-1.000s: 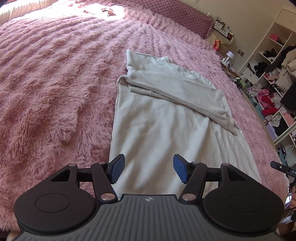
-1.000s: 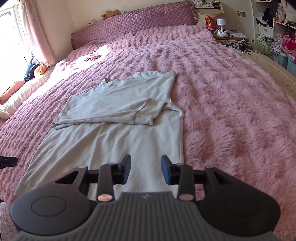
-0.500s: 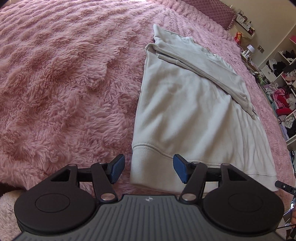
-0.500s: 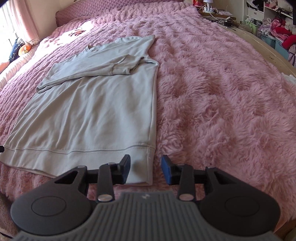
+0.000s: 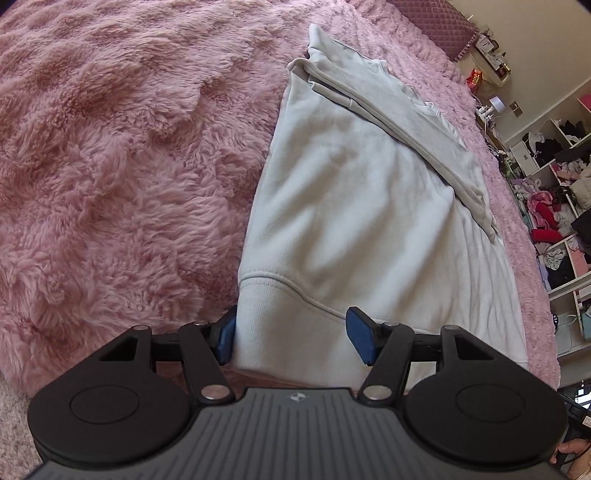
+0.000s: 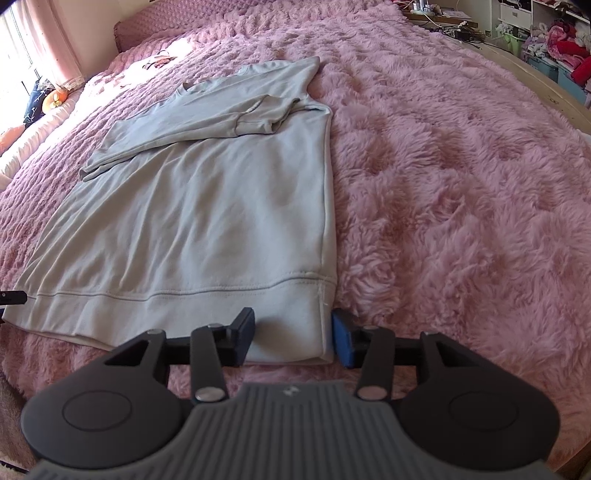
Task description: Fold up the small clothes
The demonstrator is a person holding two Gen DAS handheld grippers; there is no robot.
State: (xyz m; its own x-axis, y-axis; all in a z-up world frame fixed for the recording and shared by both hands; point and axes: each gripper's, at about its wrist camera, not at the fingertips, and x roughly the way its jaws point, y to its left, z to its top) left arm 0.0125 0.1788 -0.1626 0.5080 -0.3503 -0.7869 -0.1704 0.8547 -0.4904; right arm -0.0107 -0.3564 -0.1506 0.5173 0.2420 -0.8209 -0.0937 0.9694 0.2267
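A pale grey sweatshirt (image 5: pixel 351 206) (image 6: pixel 207 206) lies flat on the pink fluffy bedspread (image 5: pixel 110 166) (image 6: pixel 461 184), both sleeves folded across its chest. My left gripper (image 5: pixel 291 338) is open, its blue pads straddling the hem's left corner without pressing on it. My right gripper (image 6: pixel 293 341) straddles the hem's right corner; its jaws are opening, the cloth lies between them and the pads stand clear of it.
A quilted pink headboard (image 6: pixel 192 14) closes the far end of the bed. Shelves crammed with clothes (image 5: pixel 561 206) stand to the right, with a lamp and cables on a bedside ledge (image 5: pixel 495 103). Pillows and a curtain (image 6: pixel 48 48) are at the far left.
Both grippers sank towards the near hem and now straddle its two corners. The right gripper's jaws stand wider than before. The sweatshirt has not shifted.
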